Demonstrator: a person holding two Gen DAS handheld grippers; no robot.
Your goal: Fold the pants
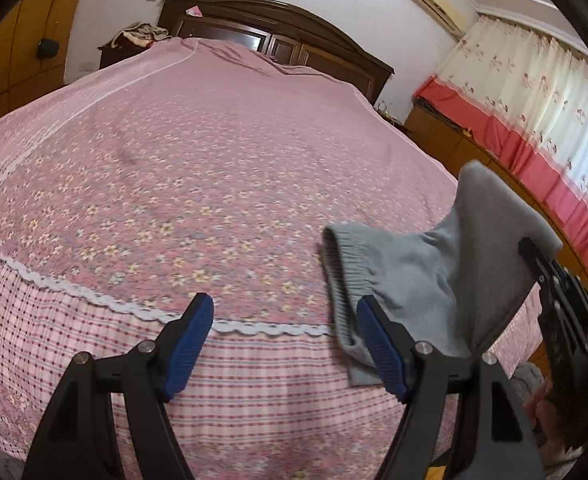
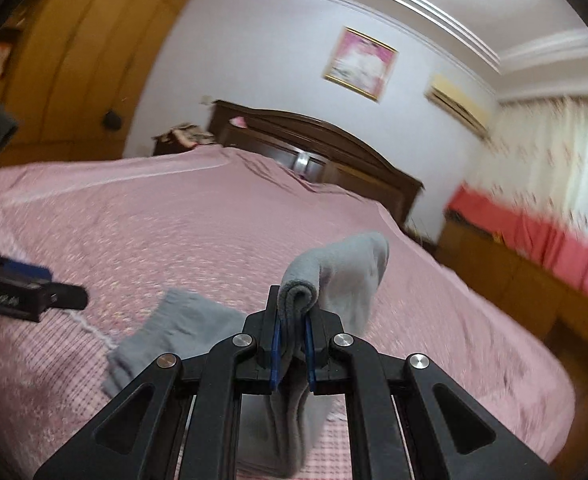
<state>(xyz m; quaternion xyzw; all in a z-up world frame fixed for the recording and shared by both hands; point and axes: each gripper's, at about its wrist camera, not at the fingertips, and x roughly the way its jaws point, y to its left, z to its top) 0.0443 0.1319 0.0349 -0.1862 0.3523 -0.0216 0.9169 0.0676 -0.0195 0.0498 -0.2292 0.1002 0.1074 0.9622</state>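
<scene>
The soft grey knit pants [image 2: 333, 280] hang bunched from the right gripper [image 2: 292, 344], whose blue-padded jaws are clenched on a rolled fold of the cloth; fabric stands up above the pads and trails down below them toward the near edge of the bed. In the left wrist view a ribbed elastic band of the same garment [image 1: 341, 280], waistband or cuff I cannot tell, droops onto the pink floral bedspread with white lace trim [image 1: 154, 208], just beside the right-hand pad of the left gripper [image 1: 286, 344]. That gripper stands released, jaws wide with nothing between them, hovering over the checked border of the spread. The relation that matters: the loose ribbed end lies to the left gripper's right, and the garment's long axis rises from there up and rightward to the right gripper's clamp. So the left hand is the nearer one to take that free end, probably to stretch the pants flat. Behind stand a dark wooden headboard [image 1: 294, 32] and flowered curtains [image 1: 533, 92].
</scene>
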